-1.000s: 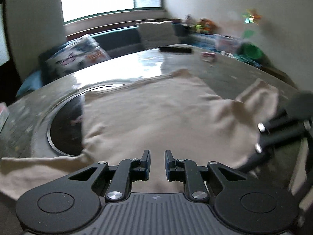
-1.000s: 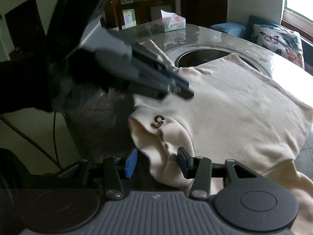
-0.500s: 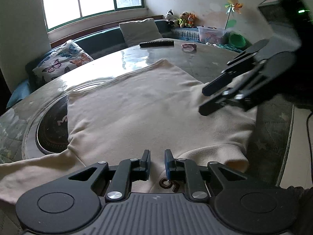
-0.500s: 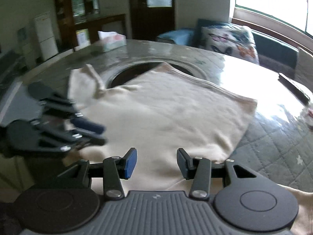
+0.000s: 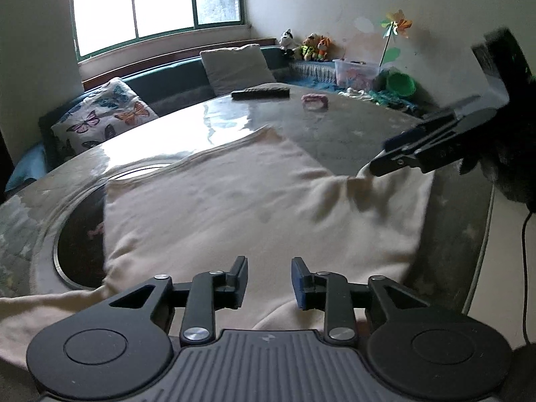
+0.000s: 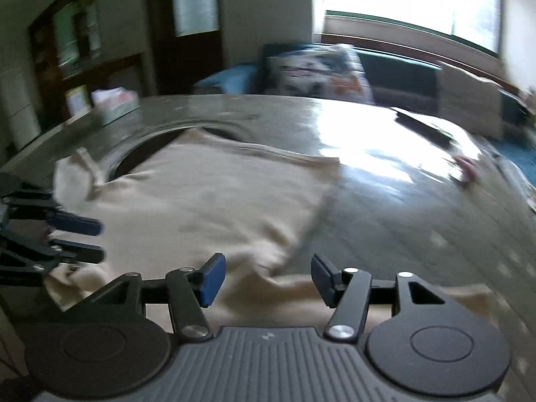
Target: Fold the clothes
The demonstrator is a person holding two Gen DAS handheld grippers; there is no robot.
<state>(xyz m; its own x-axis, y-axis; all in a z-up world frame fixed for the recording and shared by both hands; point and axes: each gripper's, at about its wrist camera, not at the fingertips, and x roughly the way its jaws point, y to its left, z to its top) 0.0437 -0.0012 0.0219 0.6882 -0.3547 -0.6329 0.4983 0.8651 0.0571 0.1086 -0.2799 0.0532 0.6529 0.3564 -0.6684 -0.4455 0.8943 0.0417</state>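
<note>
A cream sweatshirt lies spread on the round grey table, one part over the table's dark round inset. My left gripper is open and empty, low over the garment's near edge. My right gripper is open and empty above a fold at the garment's right side. In the left wrist view the right gripper hovers at the garment's right edge. In the right wrist view the left gripper shows at the left, jaws apart.
A dark remote and a small pink object lie at the table's far side. A tissue box stands at the far left in the right wrist view. A bench with cushions runs behind the table.
My left gripper opened from nearly shut. My right gripper has swung to the right along the garment's side and stayed open. The right wrist view is blurred by motion.
</note>
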